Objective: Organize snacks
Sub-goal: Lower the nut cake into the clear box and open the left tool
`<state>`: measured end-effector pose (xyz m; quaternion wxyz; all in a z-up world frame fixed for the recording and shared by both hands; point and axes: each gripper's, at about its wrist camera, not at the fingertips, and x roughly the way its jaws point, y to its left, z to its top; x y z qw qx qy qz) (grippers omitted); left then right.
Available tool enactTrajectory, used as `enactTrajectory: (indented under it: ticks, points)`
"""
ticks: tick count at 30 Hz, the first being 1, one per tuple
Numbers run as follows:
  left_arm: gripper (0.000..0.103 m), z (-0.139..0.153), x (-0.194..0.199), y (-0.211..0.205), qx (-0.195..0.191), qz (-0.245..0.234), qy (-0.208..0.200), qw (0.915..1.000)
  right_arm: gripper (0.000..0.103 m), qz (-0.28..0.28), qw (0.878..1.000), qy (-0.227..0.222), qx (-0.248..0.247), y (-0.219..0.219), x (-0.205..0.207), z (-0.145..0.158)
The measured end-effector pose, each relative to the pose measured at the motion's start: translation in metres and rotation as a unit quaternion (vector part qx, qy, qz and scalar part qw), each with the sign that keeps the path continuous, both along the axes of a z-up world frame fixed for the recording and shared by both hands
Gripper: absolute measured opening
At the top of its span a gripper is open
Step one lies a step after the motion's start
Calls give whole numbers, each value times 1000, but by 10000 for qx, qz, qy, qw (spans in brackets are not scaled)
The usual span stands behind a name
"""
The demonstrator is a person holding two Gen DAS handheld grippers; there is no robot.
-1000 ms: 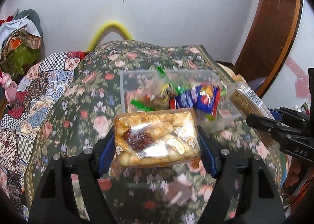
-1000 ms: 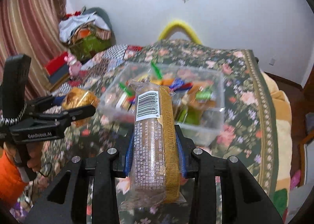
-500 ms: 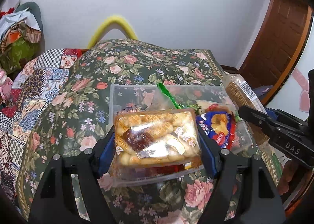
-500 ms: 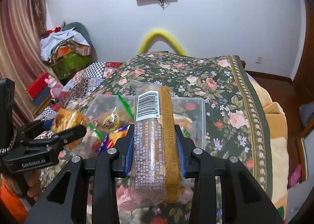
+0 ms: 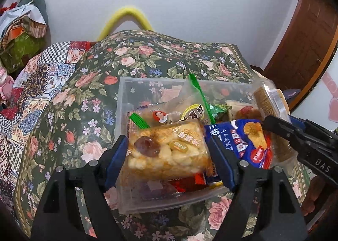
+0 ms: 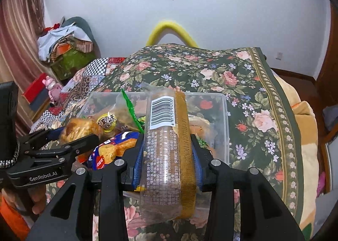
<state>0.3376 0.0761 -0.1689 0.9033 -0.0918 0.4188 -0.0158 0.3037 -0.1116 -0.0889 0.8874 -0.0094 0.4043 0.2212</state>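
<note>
The rice-puff snack pack is clamped between the fingers of the left gripper, over the near left part of the clear plastic bin. The long biscuit sleeve, barcode up, is gripped by the right gripper over the bin's right half, on the floral bedspread.

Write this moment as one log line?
left hand-held gripper: holds puffed-snack pack | right hand-held gripper: holds biscuit sleeve | both over clear bin
</note>
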Motion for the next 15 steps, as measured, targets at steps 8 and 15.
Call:
enactTrajectory:
  ticks: [8,15]
  points:
    - [78,31,-21,-5,140,-155,-383,9990,43,-1,9997,-253,43,-6,-12,22]
    - [78,45,-47,-12,192,-293,-508,9981,43,135,9998,-153,-9,-10,-30,18]
